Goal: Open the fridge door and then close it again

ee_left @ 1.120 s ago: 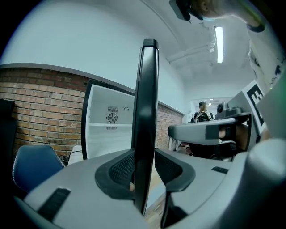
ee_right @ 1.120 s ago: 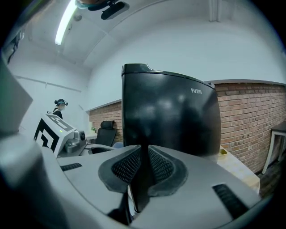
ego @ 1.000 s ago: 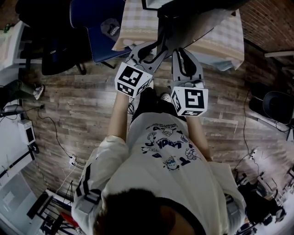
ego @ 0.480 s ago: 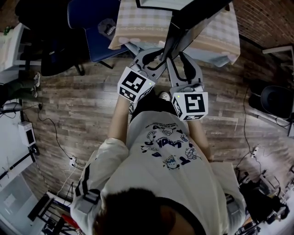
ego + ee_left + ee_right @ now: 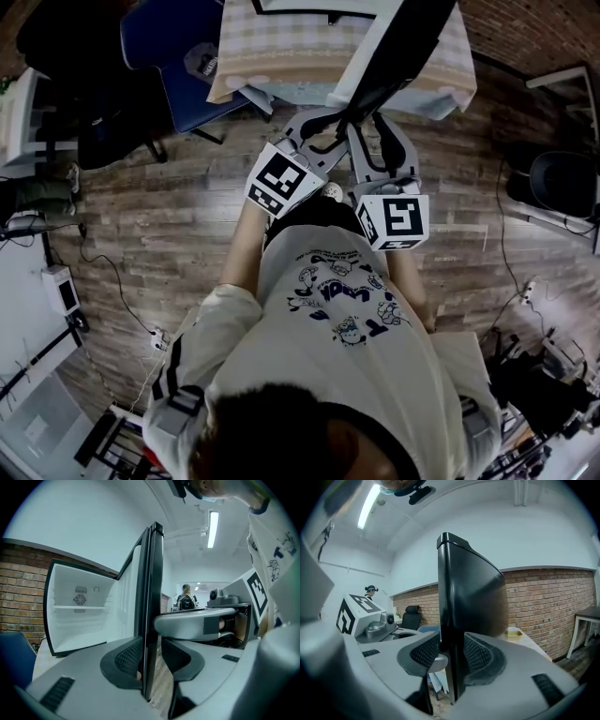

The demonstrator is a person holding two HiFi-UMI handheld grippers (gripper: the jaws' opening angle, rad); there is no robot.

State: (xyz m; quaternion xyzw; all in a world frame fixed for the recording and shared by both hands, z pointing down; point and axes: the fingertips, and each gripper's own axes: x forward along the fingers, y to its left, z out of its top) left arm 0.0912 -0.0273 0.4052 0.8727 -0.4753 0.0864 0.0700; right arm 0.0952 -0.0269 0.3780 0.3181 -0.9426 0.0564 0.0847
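Fridge door (image 5: pixel 152 597) stands open, its free edge upright between the jaws of both grippers.

L gripper (image 5: pixel 151 657): jaws partway apart, not clamped. Fridge-side pad (image 5: pixel 125 654) looks to touch the door's inner face; outer pad (image 5: pixel 180 657) stands off w/ a visible gap.

R gripper (image 5: pixel 451 657): jaws opening, door edge between them, pads close on either side, no squeeze seen. It sits just right of L, side by side.

Left of L gripper: fridge (image 5: pixel 51 620) cavity, white, w/ shelf (image 5: pixel 77 607) and fan vent (image 5: pixel 80 597). Brick wall (image 5: pixel 18 602) further left.

Fridge sits on table (image 5: pixel 281 56) w/ checked cloth. Blue chair (image 5: pixel 173 47) left of table. Wood floor (image 5: pixel 169 216) below both grippers.
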